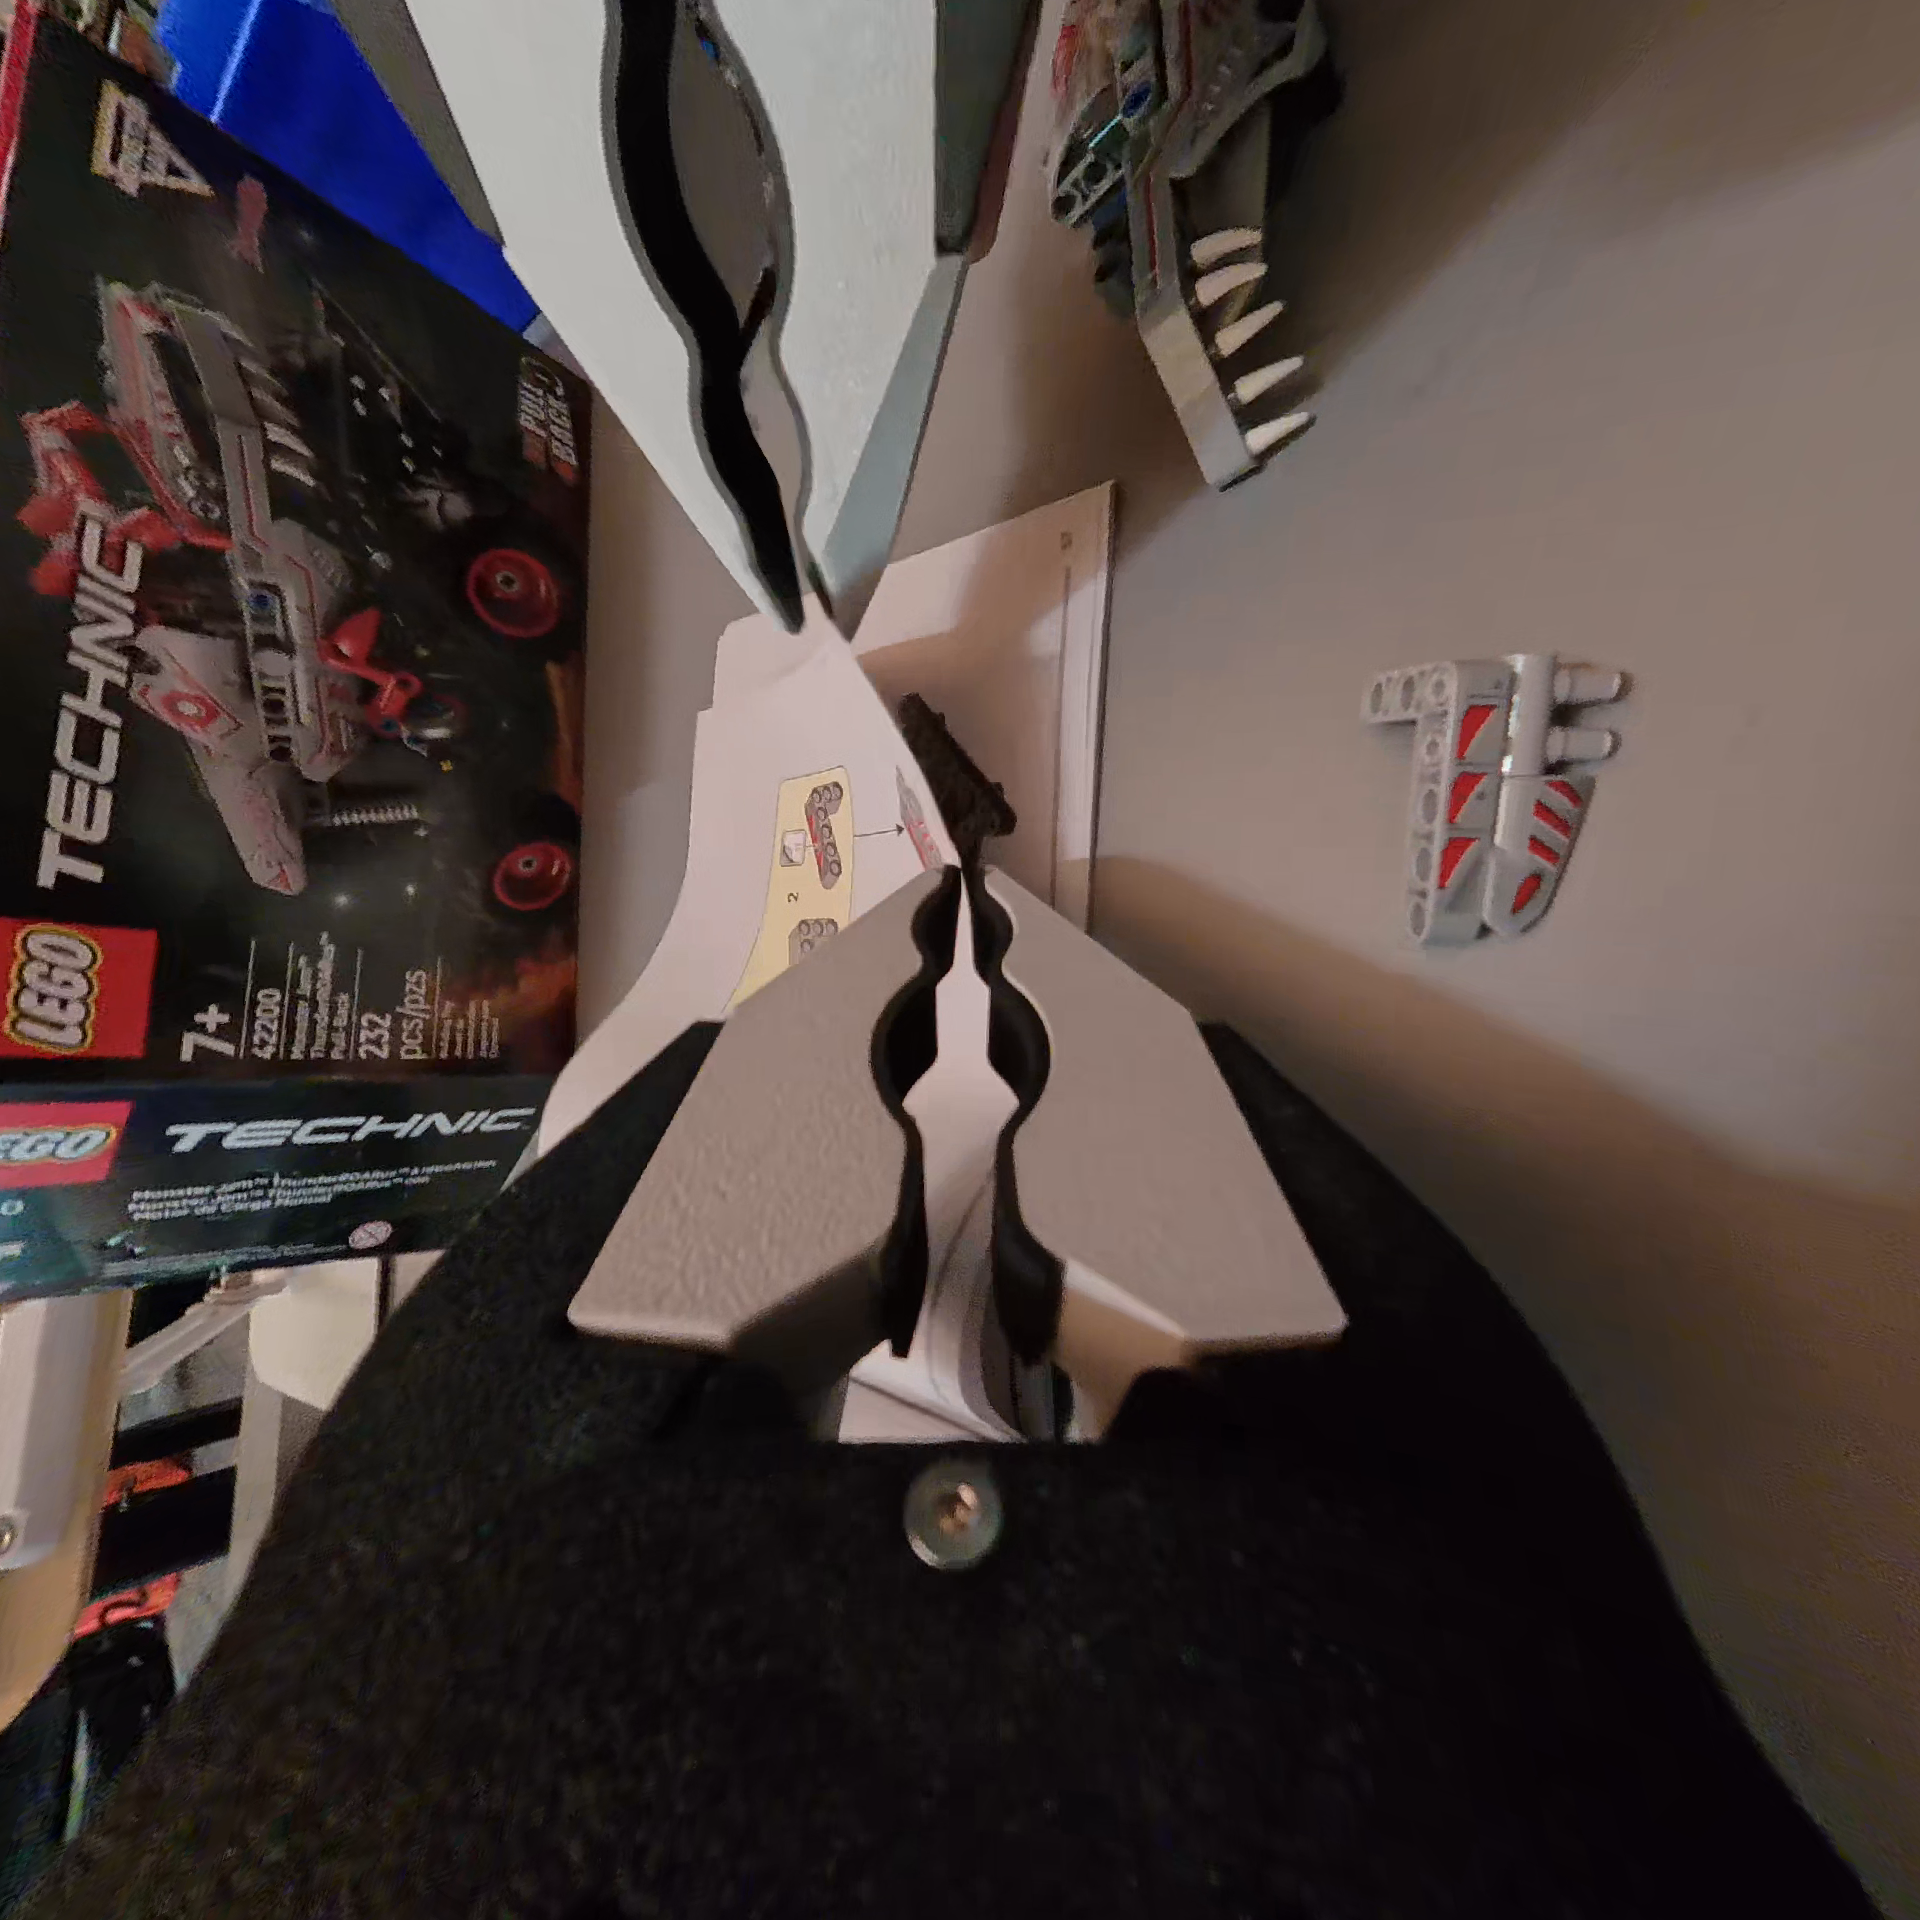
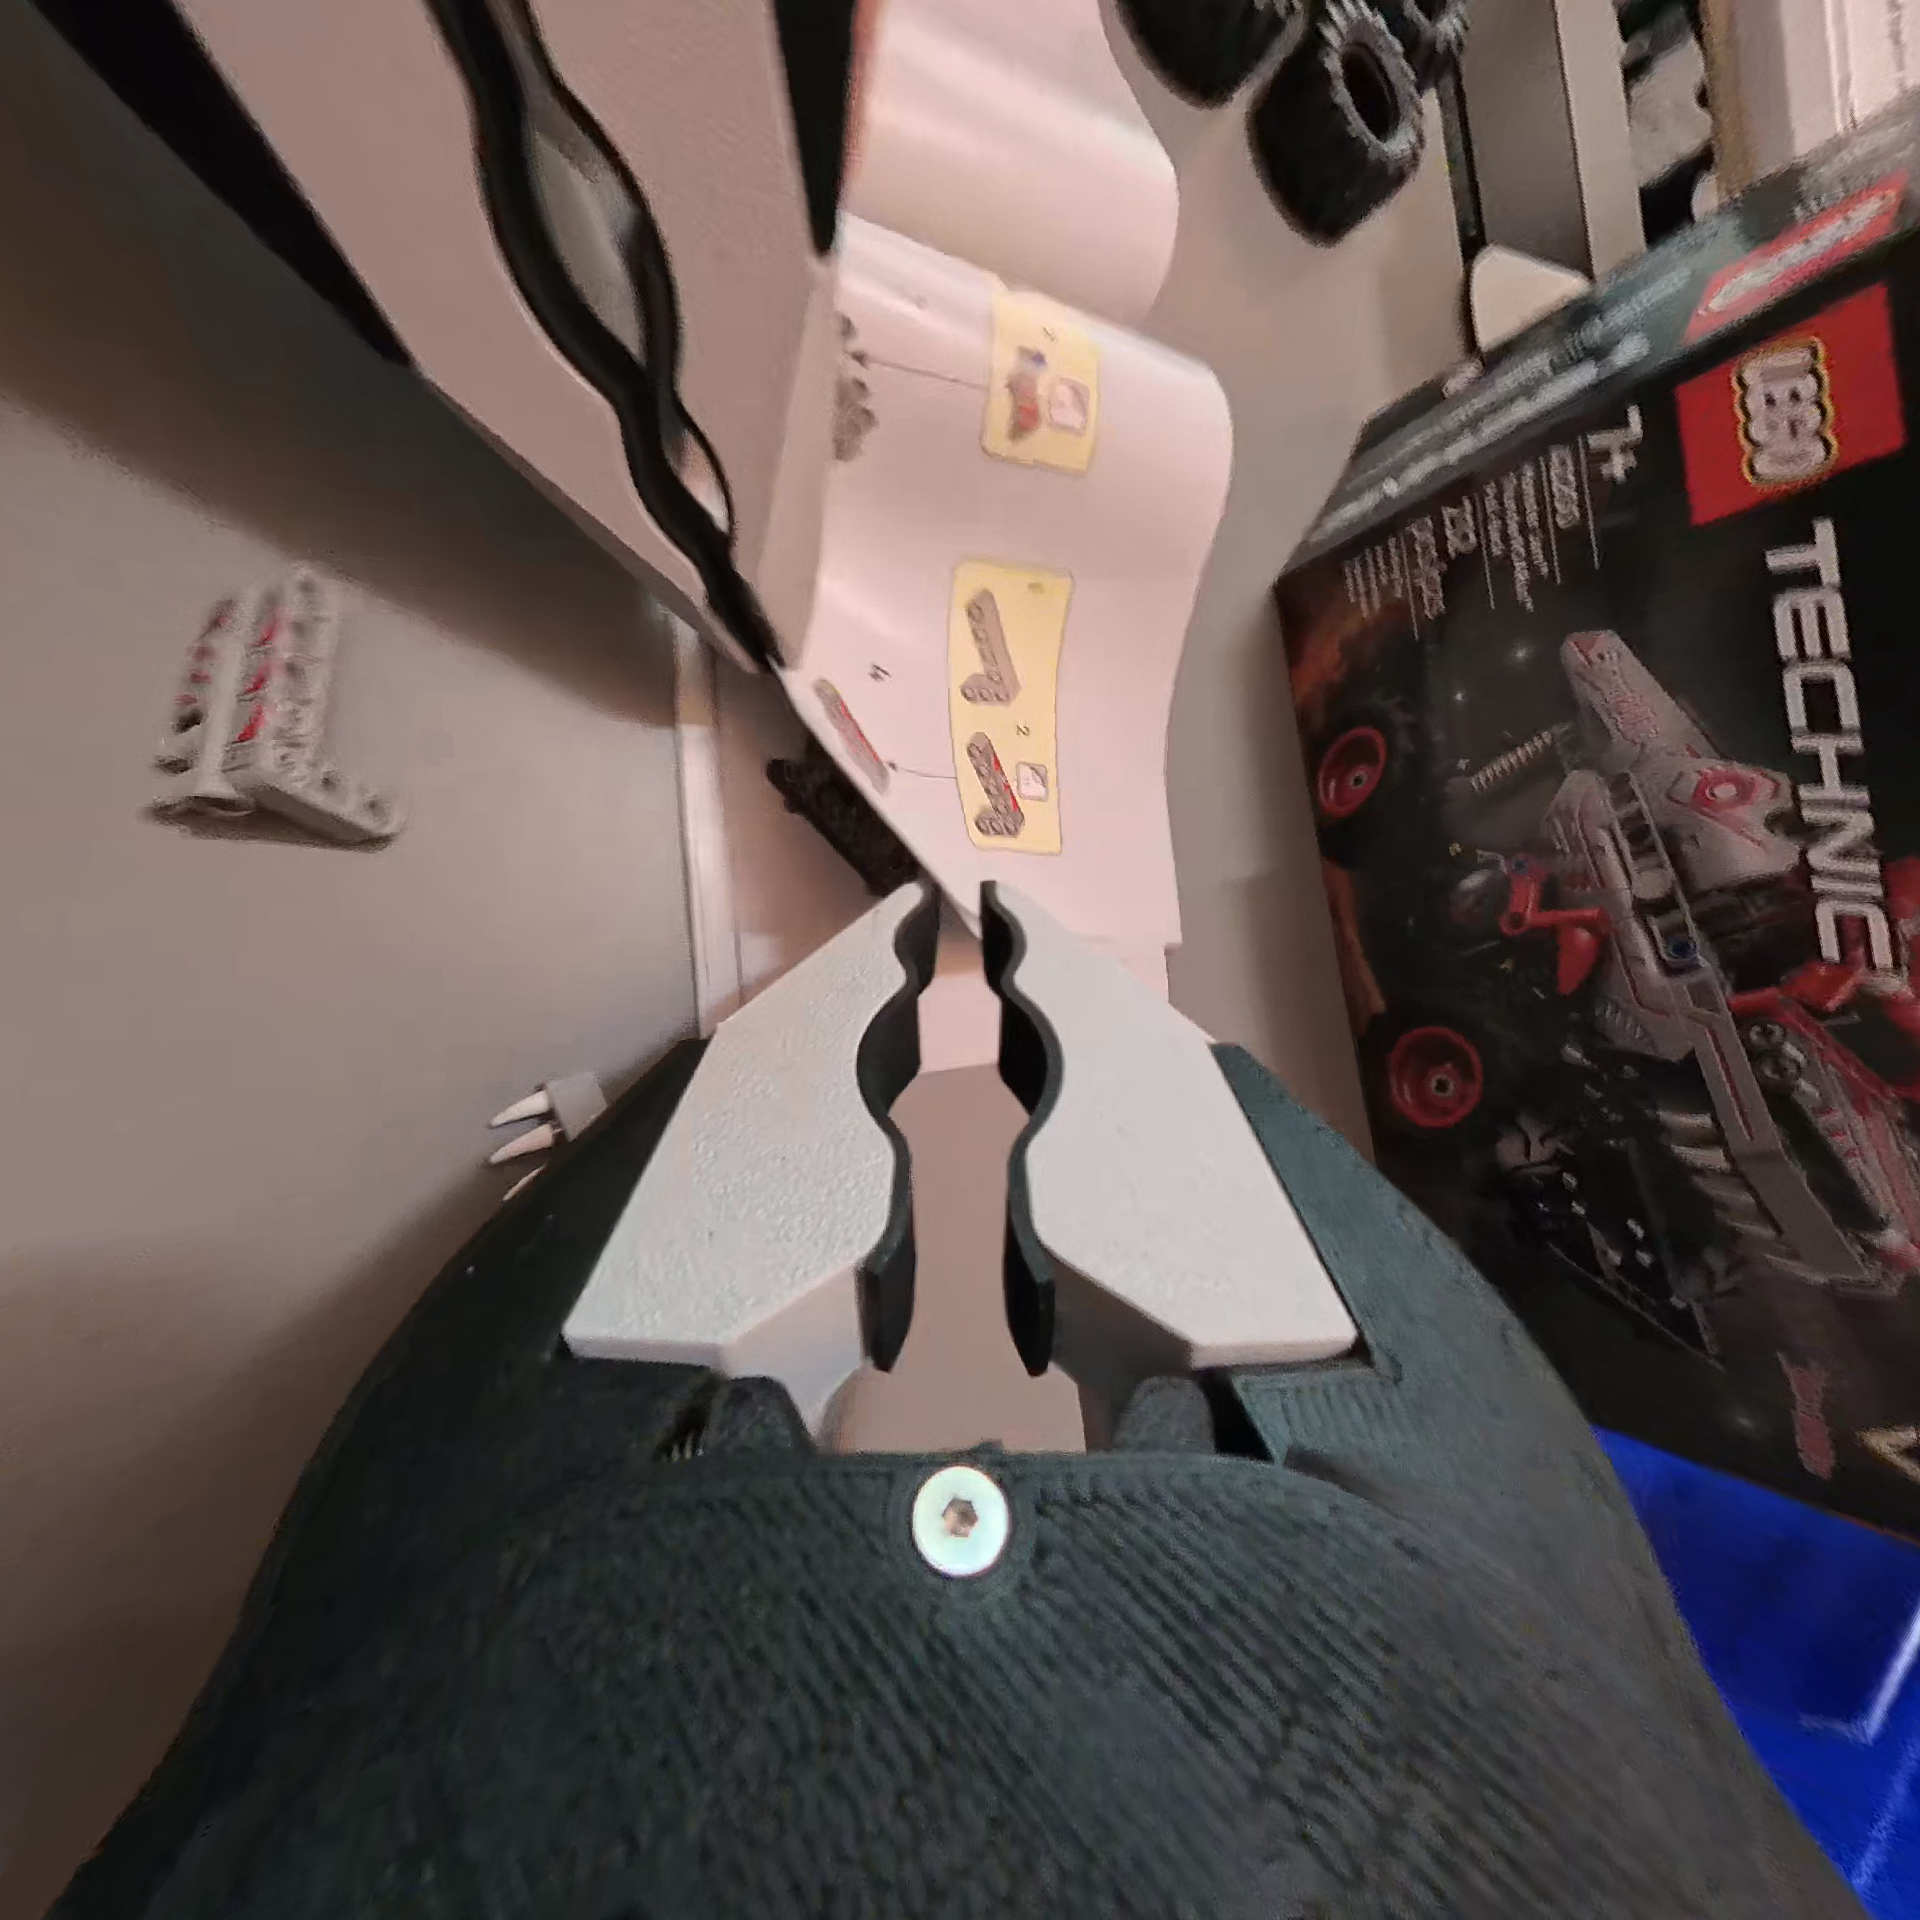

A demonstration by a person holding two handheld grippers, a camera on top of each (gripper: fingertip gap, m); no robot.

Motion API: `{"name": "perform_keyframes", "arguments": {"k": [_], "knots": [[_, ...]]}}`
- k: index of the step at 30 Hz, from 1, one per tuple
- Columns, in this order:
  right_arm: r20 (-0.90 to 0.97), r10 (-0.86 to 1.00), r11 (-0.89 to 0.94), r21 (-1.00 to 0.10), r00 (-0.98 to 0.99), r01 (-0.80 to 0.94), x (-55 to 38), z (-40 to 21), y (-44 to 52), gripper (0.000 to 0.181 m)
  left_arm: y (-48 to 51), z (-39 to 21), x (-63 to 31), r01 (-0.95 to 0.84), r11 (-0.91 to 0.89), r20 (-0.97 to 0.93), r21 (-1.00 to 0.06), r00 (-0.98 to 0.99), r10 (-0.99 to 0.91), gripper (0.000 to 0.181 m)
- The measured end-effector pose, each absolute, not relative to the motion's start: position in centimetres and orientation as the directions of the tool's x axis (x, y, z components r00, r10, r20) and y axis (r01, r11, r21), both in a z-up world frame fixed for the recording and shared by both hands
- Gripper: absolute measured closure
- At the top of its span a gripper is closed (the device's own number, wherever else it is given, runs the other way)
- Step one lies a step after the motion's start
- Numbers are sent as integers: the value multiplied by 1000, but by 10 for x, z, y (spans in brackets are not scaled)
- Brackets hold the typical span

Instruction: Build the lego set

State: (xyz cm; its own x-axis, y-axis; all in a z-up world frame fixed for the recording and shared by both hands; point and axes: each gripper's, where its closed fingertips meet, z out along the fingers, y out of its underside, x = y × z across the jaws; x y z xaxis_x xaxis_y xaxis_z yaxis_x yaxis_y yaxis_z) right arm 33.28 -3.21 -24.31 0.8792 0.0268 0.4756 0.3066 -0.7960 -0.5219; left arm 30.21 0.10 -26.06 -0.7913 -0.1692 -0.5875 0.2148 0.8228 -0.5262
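Observation:
Both grippers meet tip to tip over the white instruction booklet (image 1: 769,831), whose top page curls up between them. My left gripper (image 1: 966,896) is shut on the page's edge. My right gripper (image 2: 961,906) is nearly shut, with the same page (image 2: 914,582) between its tips. Each view shows the other gripper coming in from the top. A small black Lego piece (image 1: 956,774) lies under the lifted page; it also shows in the right wrist view (image 2: 821,805). A grey and red sub-assembly (image 1: 1486,800) lies apart on the table, also in the right wrist view (image 2: 260,717).
The Lego set box (image 1: 260,623) stands beside the booklet, also in the right wrist view (image 2: 1621,883). A part-built model with white teeth (image 1: 1205,312) lies beyond. A blue bin (image 2: 1766,1662) and black tyres (image 2: 1340,125) sit near the box. Tip to tip, the grippers are about 6 centimeters apart. From either gripper's tips it is about 4 centimeters to the small black Lego piece (image 1: 956,774). The right camera catches it too, in the right wrist view (image 2: 840,828).

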Motion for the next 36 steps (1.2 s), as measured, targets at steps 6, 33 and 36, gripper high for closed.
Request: {"name": "perform_keyframes", "arguments": {"k": [6, 33, 36], "knots": [[362, -195, -818, -572, 912, 52, 343, -246, -38, 147, 20, -251, 314, 145, 823, -590, -549, -765, -259, 181], [-789, -293, 36, -573, 539, -819, 355, -191, -1, 181, 21, -215, 311, 331, 862, -860, -385, -468, -205, 181], [-790, -294, 49, -575, 538, -817, 358, -190, -2, 181, 23, -212, 312, 326, 857, -859, -399, -461, -224, 181]]}}
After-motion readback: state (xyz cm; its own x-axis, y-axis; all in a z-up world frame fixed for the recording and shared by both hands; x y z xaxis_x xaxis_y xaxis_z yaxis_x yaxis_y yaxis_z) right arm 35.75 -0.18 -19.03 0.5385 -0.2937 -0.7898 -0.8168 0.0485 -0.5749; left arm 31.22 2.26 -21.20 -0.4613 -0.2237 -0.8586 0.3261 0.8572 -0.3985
